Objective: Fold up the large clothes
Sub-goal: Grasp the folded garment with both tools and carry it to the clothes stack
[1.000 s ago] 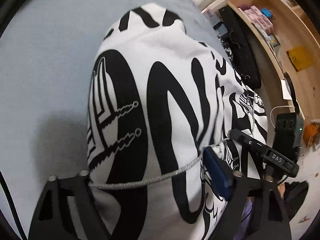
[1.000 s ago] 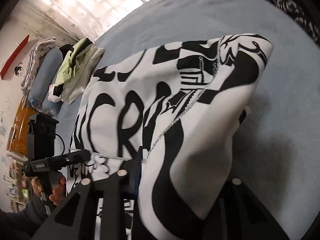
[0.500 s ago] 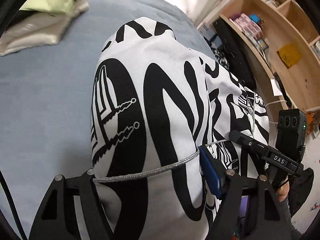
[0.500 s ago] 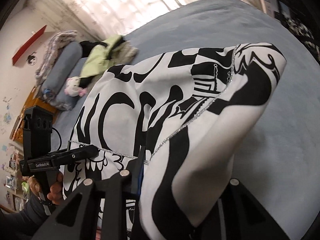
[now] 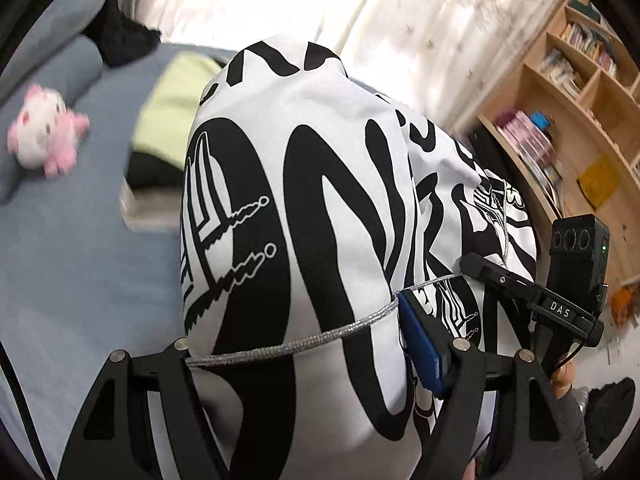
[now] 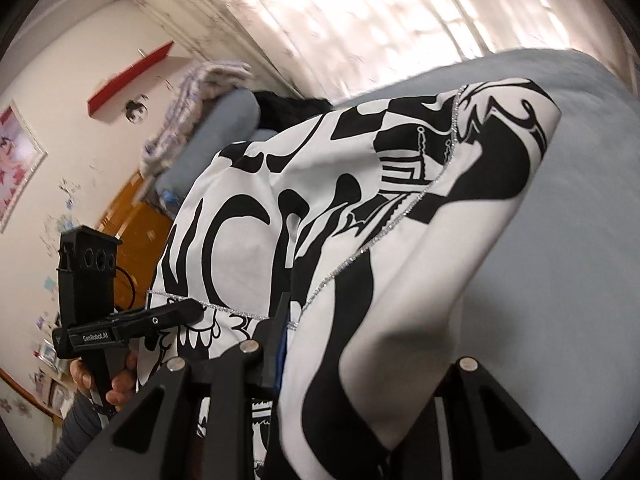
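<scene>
Blue bed (image 5: 72,264), draped (glossy) garment (image 5: 328,208)

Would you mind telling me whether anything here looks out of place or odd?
Mostly no. The garment hangs bunched and draped between both grippers, as expected mid-fold. On the bed, a plush toy and a stack of clothes lie where the garment may be laid.

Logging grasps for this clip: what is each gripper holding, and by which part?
Both hold the black-and-white garment at the edge with the silver cord: left gripper across a bunched width, right gripper pinching a fold.
</scene>
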The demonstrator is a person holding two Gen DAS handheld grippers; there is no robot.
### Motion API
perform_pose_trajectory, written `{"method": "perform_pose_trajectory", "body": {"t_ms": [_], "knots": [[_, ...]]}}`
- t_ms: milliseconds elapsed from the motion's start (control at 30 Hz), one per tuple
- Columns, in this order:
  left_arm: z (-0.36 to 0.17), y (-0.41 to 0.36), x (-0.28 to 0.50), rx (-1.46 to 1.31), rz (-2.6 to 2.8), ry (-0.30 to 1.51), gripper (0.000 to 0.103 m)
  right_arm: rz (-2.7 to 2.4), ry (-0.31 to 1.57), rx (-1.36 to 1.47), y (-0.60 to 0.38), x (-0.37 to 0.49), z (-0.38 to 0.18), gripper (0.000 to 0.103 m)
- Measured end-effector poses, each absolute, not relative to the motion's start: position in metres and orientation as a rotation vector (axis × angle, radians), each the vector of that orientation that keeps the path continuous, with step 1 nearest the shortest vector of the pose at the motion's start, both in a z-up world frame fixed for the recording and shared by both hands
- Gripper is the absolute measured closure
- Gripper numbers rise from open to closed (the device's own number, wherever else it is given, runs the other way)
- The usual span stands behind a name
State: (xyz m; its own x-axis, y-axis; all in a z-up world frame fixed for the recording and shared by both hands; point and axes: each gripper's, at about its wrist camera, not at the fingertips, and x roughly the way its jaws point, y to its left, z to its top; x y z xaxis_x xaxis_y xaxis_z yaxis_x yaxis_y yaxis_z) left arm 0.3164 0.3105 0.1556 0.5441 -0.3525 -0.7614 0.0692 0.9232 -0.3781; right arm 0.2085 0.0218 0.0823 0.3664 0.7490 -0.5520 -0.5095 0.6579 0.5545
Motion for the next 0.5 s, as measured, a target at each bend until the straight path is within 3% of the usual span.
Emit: {"method": "perform_pose_trajectory", "body": {"t_ms": [300, 500], "knots": [[0.186, 0.406, 0.492, -0.24, -0.196, 0.912, 0.03, 0.833, 0.77, 0.379, 0.127, 0.365, 0.095, 0.076], [0.152, 0.461, 0.585, -0.192, -0.186, 0.919, 0.029, 0.826, 0.767, 0.47, 0.178, 0.452, 0.052, 0.076]]}}
